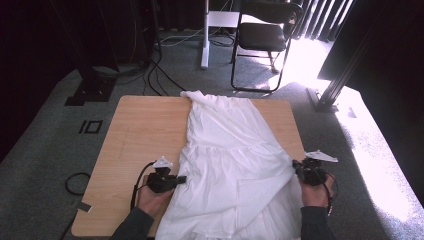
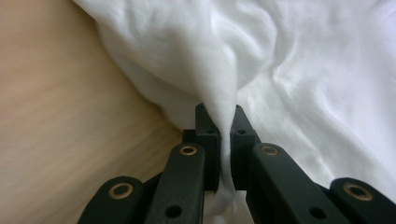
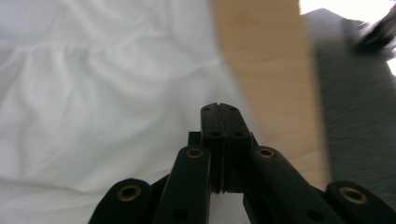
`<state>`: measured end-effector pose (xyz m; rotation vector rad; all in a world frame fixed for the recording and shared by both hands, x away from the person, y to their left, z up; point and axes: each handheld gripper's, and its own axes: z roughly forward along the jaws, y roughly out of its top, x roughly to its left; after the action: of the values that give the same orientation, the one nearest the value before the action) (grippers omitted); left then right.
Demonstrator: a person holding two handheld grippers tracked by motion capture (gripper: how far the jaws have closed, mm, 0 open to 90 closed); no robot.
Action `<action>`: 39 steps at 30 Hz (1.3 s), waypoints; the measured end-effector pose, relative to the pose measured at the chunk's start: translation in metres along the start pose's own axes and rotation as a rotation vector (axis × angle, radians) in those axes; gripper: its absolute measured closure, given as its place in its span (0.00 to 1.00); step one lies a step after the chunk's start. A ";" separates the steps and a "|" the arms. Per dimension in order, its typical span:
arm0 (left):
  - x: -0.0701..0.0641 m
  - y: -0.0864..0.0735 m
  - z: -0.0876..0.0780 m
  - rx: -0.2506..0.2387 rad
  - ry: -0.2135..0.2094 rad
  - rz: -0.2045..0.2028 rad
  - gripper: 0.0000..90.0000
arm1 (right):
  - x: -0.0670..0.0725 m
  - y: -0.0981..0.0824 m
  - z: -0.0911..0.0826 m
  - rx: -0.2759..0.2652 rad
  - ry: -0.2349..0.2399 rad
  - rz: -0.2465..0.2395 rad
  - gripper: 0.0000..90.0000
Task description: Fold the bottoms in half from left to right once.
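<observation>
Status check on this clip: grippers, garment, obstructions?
Left gripper shut on white dress fold. Right gripper shut, at dress's right edge; grip unclear. Dress spread on table. Nothing obstructing.

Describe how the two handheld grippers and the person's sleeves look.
Both the left gripper and the right gripper are black, each topped by a pale grey three-cornered plate, with a black cable trailing from it. Up close, in each gripper view, the jaws are flat black bars on linkage arms with brass-coloured rivets. The person wears dark grey long sleeves.
</observation>
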<state>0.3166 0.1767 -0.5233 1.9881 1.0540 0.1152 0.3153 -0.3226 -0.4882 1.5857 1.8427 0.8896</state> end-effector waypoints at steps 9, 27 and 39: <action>0.015 -0.006 -0.009 0.011 0.044 -0.055 0.77 | -0.018 -0.018 0.031 0.113 -0.041 -0.008 0.86; 0.060 0.010 0.006 0.057 0.321 -0.067 0.97 | 0.009 -0.032 0.059 0.158 0.064 0.017 0.96; 0.087 0.029 -0.005 0.025 0.362 -0.107 0.72 | 0.038 0.005 0.084 0.141 -0.001 0.000 0.67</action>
<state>0.3883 0.2340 -0.5242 1.9722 1.3936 0.4182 0.3765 -0.2733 -0.5365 1.6692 1.9416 0.7731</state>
